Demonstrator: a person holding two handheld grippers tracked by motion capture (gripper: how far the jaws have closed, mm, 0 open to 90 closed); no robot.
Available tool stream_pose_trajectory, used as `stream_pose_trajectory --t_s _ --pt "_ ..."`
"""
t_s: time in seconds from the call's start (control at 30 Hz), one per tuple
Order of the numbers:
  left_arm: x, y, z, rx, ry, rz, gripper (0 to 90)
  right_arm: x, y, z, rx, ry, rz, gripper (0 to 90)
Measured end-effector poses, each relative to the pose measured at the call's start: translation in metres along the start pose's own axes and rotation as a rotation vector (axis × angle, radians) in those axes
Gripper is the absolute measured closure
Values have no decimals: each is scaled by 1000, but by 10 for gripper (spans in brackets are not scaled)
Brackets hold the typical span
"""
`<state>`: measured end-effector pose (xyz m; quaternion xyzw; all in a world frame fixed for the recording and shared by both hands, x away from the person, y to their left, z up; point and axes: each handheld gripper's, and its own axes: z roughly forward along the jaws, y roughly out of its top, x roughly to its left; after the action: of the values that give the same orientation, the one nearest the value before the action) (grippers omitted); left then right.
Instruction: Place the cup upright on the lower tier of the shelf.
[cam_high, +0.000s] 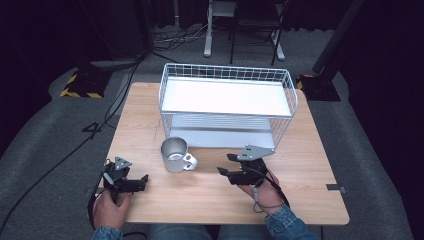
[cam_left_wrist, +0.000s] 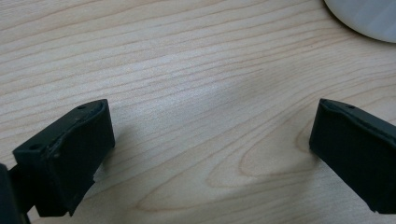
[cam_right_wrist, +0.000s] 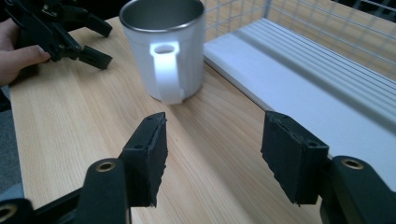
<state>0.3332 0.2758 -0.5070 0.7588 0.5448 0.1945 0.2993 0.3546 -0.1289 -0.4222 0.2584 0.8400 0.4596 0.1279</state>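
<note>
Your right gripper, jaws spread and empty, faces the handle of the steel mug just ahead, seemingly lined up for a grasp, while your left gripper, equally spread, idles low beside it on the table.

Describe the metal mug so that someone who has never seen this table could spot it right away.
Start at the white wire rack standing on the far half of the wooden table. Just in front of the rack's near left corner stands the mug, upright and empty, between the left gripper and the right gripper. It is the only round, shiny silver thing there, with a looped handle facing the right gripper.
</note>
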Motion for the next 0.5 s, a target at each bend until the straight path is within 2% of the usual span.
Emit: stream_pose_trajectory --t_s 0.17,0.27,0.5 --pt "0 0 0 0 0 0 3 7 7 19 -42 63 2 424" --pt "0 0 0 0 0 0 3 11 13 34 -25 82 -15 426" --pt "0 0 0 0 0 0 3 17 21 63 -9 116 -2 476"
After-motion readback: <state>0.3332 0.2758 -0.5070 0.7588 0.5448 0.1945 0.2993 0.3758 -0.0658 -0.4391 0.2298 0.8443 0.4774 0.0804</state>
